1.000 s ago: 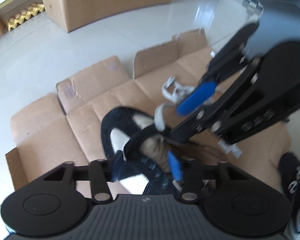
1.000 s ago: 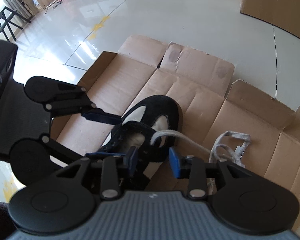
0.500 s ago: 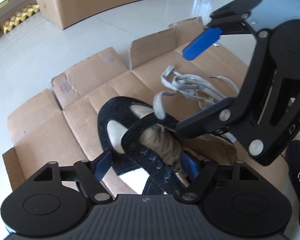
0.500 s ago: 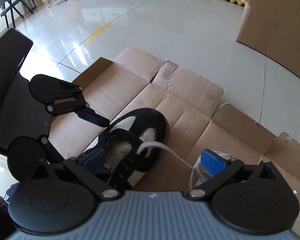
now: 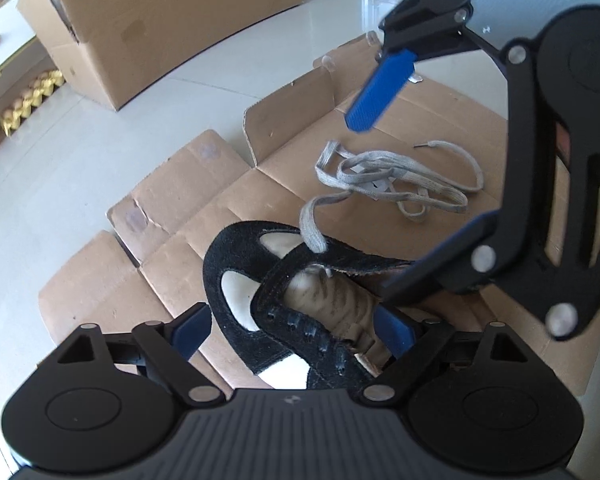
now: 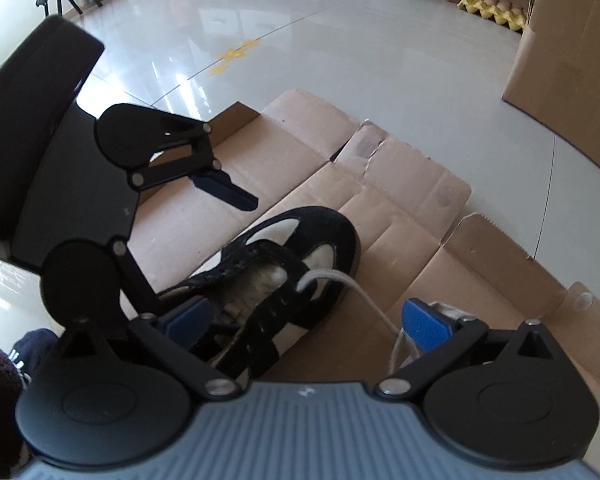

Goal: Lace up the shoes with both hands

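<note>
Both claws held wide, nothing gripped: left gripper [image 5: 292, 326] & right gripper [image 6: 306, 318] straddle black shoe [image 5: 284, 300]; grey lace [image 5: 396, 184] lies slack, prob. for re-grab.

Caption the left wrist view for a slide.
Two open grippers flank a black shoe on flattened cardboard, its grey lace lying loose.
</note>
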A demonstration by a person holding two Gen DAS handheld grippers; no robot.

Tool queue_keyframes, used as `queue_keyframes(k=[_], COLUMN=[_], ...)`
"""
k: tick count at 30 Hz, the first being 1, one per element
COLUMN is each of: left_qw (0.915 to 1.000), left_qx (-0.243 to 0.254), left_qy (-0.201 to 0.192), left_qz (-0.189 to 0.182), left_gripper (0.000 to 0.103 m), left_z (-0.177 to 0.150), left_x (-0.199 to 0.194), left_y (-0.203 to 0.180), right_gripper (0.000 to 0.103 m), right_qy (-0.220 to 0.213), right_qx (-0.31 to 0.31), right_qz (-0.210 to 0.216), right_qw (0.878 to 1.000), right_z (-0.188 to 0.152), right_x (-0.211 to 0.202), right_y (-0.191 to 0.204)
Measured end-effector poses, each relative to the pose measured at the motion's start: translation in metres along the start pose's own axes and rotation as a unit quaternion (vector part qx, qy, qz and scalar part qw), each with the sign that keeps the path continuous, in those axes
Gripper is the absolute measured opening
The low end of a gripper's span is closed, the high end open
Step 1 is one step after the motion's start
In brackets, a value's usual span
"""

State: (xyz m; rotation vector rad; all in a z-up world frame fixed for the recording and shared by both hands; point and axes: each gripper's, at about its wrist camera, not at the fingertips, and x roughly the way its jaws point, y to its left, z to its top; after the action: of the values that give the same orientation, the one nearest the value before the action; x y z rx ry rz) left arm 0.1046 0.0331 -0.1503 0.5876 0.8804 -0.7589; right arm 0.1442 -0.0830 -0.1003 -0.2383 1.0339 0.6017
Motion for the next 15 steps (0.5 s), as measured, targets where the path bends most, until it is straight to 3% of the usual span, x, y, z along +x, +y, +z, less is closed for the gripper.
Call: queue_keyframes(k=[5, 9, 11, 13, 15], left_qw=[0.9996, 0.9995, 0.9994, 0.9992, 0.9992], left_qx=[-0.005, 0.004, 0.004, -0.004, -0.017], left_qy=[-0.003, -0.002, -0.002, -0.005, -0.012], left_qz=[-0.029, -0.032, -0.035, -0.041, -0.034], left_gripper=[0.06, 0.057, 0.053, 0.036, 0.028], left_z=[0.002, 0.003, 0.003, 0.004, 0.006], left_x=[0.0, 0.002, 0.001, -0.001, -0.002], left_y=[0.005, 0.004, 0.007, 0.01, 0.015], right_gripper=[0.097, 0.074, 0.068, 0.066, 0.066], right_qy=[0.009, 0.03, 0.041, 0.052, 0.056], right_qx=[-0.006, -0.006, -0.009, -0.01, -0.008], right_qz=[0.013, 0.022, 0.017, 0.012, 0.013], right_qw=[1.0, 0.999, 0.999, 0.999, 0.998], right_z=[0.005, 0.011, 0.012, 0.013, 0.014], right_x=[-0.001, 0.005, 0.01, 0.015, 0.017], right_y=[0.0, 0.002, 0.002, 0.002, 0.001])
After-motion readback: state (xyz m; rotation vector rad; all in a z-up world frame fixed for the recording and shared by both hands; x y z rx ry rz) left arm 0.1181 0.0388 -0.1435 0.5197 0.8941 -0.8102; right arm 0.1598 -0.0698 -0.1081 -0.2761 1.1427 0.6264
